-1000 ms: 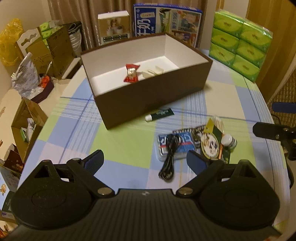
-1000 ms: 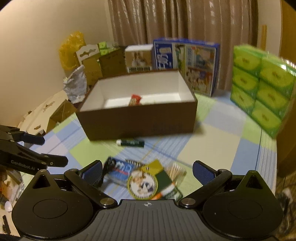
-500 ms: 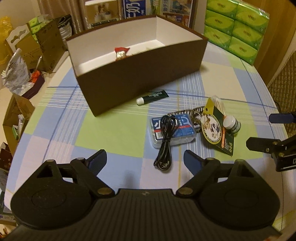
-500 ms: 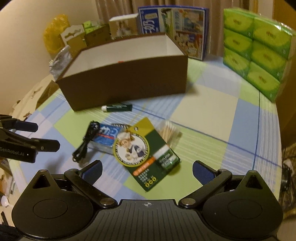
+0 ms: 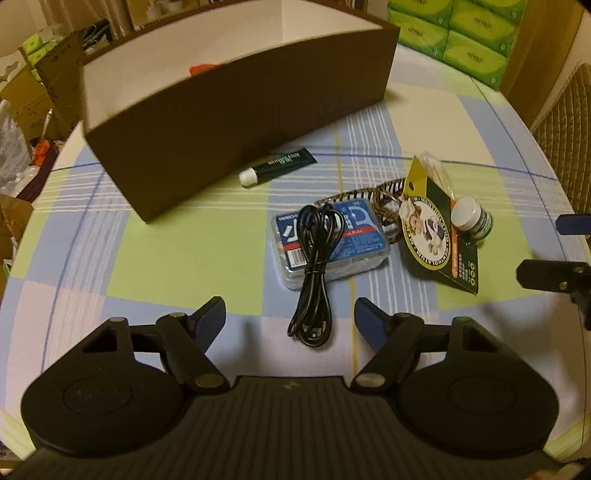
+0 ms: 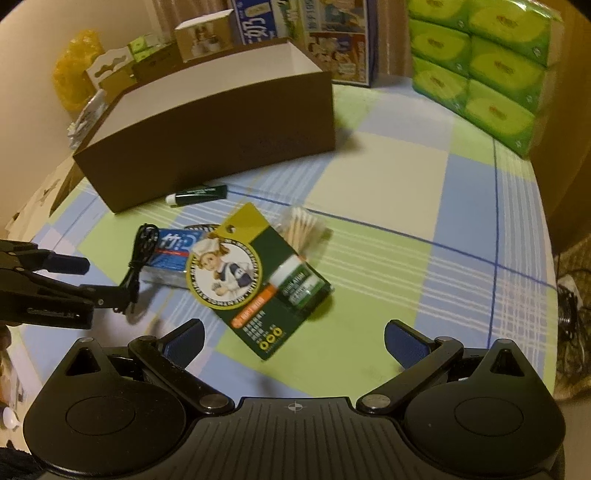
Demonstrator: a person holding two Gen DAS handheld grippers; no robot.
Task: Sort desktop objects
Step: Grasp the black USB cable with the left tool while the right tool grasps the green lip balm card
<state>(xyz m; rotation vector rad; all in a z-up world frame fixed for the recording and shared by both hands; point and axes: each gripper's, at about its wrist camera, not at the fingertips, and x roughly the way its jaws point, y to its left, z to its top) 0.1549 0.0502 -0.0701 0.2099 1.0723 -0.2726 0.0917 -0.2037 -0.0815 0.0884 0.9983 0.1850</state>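
Note:
A coiled black cable (image 5: 314, 266) lies across a blue floss-pick box (image 5: 343, 240) on the checked tablecloth. My left gripper (image 5: 290, 317) hovers low over the cable's near loop, which sits between its closing jaws; the pads are clear of it. A green card pack with a small jar (image 6: 255, 284) lies right of the blue box (image 6: 173, 249), its near corner between the fingers of my open right gripper (image 6: 294, 332). A dark green tube (image 5: 280, 166) rests against the brown box (image 5: 240, 110). A bundle of wooden sticks (image 6: 304, 229) lies behind the card.
Green tissue packs (image 6: 491, 59) are stacked at the back right, and printed cartons (image 6: 295, 26) stand behind the brown box (image 6: 221, 122). A striped band (image 5: 369, 192) lies by the floss box. Cardboard boxes and bags crowd the floor off the table's left edge.
Both grippers have sunk toward the table and come closer to the loose items. The left jaws have narrowed around the cable's end. The right jaws have stayed wide.

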